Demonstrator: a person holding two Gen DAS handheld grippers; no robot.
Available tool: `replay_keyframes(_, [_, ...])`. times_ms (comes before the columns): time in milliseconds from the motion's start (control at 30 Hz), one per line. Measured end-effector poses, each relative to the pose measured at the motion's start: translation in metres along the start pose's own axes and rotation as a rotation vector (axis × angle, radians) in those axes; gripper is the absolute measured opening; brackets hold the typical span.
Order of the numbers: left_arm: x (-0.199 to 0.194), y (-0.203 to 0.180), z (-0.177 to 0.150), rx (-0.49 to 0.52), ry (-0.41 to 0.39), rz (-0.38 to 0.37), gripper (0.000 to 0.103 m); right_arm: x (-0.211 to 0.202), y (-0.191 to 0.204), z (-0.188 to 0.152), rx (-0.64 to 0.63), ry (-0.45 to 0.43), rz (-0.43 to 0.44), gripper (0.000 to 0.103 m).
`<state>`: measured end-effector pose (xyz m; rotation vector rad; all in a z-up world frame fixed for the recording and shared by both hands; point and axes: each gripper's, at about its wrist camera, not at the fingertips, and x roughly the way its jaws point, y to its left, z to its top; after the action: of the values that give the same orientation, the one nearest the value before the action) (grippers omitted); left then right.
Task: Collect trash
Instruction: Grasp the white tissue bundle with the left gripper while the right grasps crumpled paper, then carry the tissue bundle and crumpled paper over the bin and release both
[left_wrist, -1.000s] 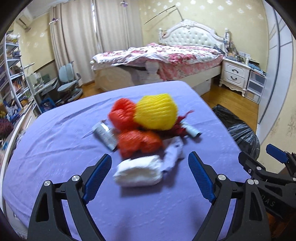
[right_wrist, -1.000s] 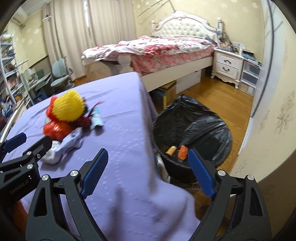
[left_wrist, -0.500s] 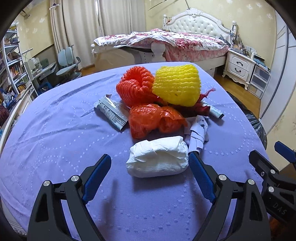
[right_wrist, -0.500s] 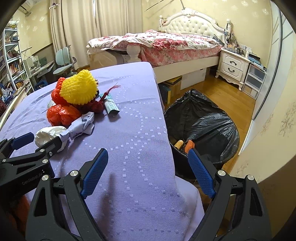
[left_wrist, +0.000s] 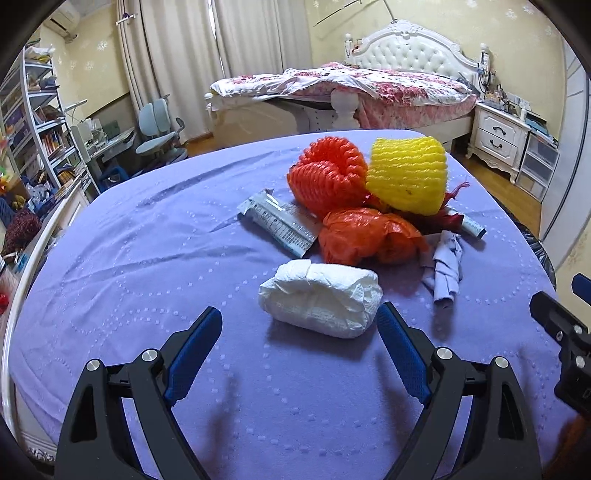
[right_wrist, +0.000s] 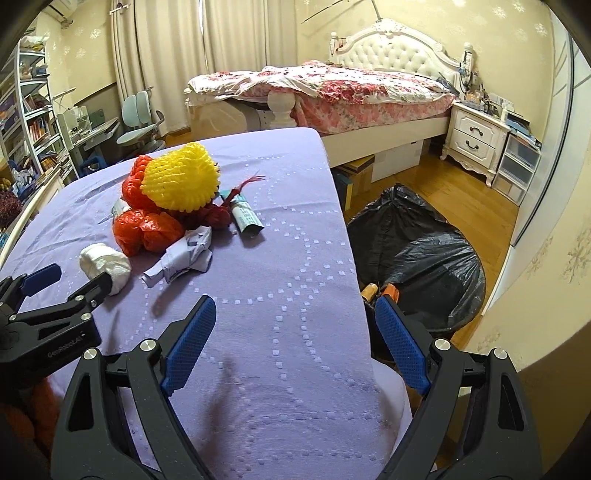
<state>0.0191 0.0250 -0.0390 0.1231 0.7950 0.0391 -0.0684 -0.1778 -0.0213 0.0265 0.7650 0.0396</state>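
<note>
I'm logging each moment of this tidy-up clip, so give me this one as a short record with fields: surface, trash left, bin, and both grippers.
surface: table under a purple cloth
trash nearest left gripper: white paper wad
other trash: yellow foam net, orange foam net, orange plastic bag, printed wrapper, crumpled grey paper, small tube
bin: black-lined trash bin on the floor beside the table, some items inside
left gripper: open, wad just ahead of its fingertips, not gripped
right gripper: open, holding nothing, over the table edge
</note>
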Motion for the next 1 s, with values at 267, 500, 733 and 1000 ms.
replay_keyframes(267, [0.009, 0.008, 0.007, -0.018, -0.016, -0.046, 0.072, 0.001, 0.015, 0.006, -0.027, -0.005, 0.014, 0.086])
replay_keyframes(500, [0.007, 0.014, 0.003, -0.027, -0.01, -0.104, 0.06, 0.011, 0.036, 0.015, -0.064, 0.007, 0.055, 0.086])
replay_keyframes(733, [-0.004, 0.029, -0.003, -0.033, -0.058, -0.048, 0.059, 0.028, 0.057, 0.022, -0.073, 0.058, 0.104, 0.069])
replay_keyframes(1000, [0.001, 0.045, -0.004, -0.087, -0.055, -0.039, 0.059, 0.048, 0.08, 0.03, -0.086, 0.1, 0.132, 0.05])
